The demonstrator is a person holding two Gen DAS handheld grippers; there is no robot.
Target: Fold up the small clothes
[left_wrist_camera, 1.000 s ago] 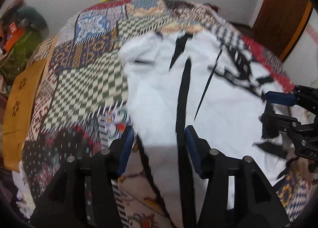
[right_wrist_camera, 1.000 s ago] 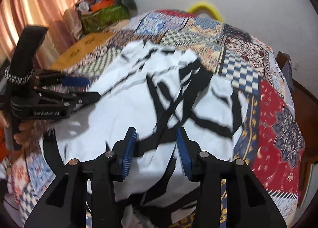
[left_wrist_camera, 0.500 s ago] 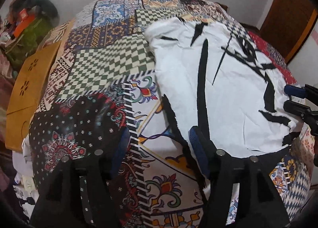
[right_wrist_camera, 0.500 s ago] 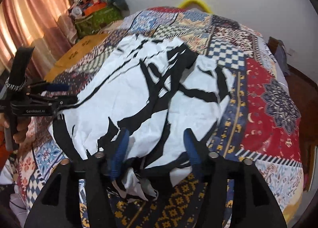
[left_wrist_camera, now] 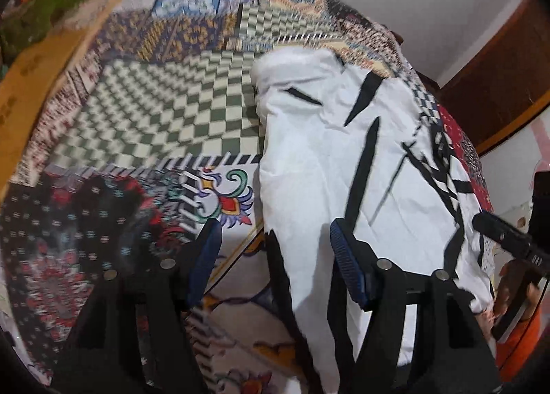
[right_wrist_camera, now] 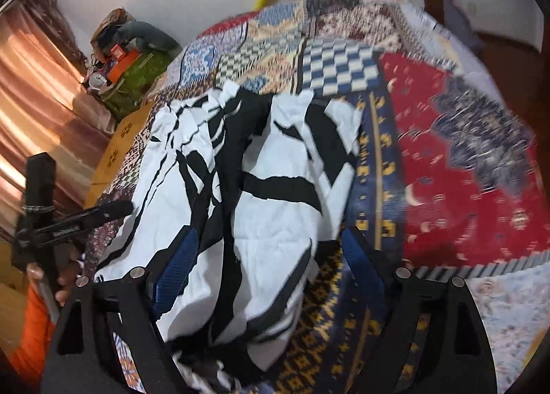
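A white garment with black streaks (left_wrist_camera: 350, 167) lies spread on the patchwork bedspread (left_wrist_camera: 165, 112), both grippers, left (left_wrist_camera: 273, 263) and right (right_wrist_camera: 266, 270), released over its near edge, apparently between folds; next, grasp that edge.

The near hem of the white garment (left_wrist_camera: 309, 188) ran under my left gripper (left_wrist_camera: 273, 256) and off the bottom edge, so I could not tell where it ended. Motion blur smeared the patchwork bedspread (left_wrist_camera: 103, 239) at my left, and its red panel in the right wrist view. My right gripper (right_wrist_camera: 266, 268) covered the cloth's lower folds; the clutter (right_wrist_camera: 120, 60) beside the curtain was too small to identify.
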